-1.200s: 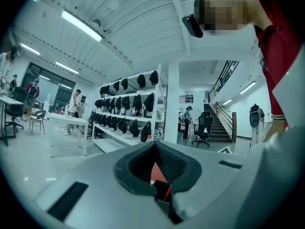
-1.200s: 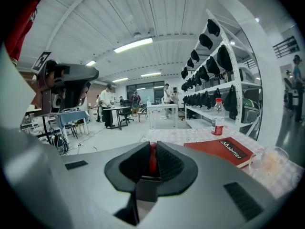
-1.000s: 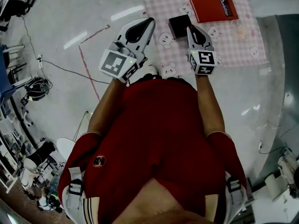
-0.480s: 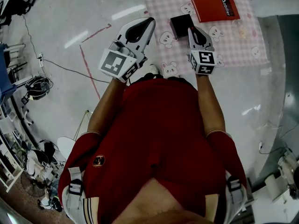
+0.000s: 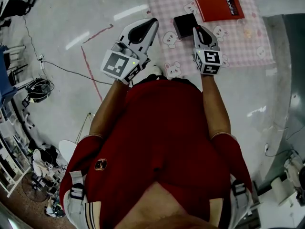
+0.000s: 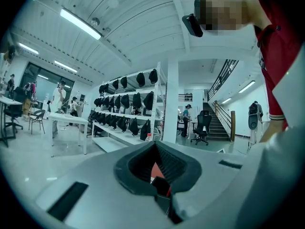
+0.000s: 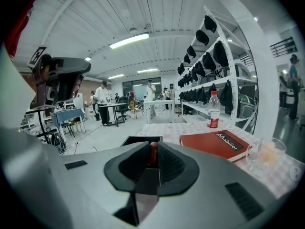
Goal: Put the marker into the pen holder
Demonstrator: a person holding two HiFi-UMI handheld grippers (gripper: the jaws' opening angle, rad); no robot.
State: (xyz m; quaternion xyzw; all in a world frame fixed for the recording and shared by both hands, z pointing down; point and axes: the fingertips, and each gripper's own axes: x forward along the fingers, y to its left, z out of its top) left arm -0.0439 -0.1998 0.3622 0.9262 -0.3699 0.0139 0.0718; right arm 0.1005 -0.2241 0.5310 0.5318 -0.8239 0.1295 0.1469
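A red marker (image 7: 153, 152) stands between the pads of my right gripper (image 7: 151, 162), its rounded tip pointing ahead. The jaws are opening, with the marker still between them. Just ahead of it sits the black square pen holder (image 7: 141, 140), open side up. In the head view the right gripper (image 5: 197, 29) reaches over the table's near edge, its tip beside the pen holder (image 5: 184, 25). My left gripper (image 5: 151, 21) hangs off the table's left side over the floor, jaws together and empty. In its own view the left gripper (image 6: 159, 175) shows only a thin gap.
The table wears a pink checked cloth (image 5: 238, 39) with animal prints. A red book (image 5: 218, 5) lies behind the holder, right of it. A plastic bottle (image 7: 214, 109) and a clear glass (image 7: 263, 154) stand further right. Cables (image 5: 38, 87) lie on the floor at left.
The right gripper has edged slightly forward and right beside the pen holder. The left gripper has stayed where it was.
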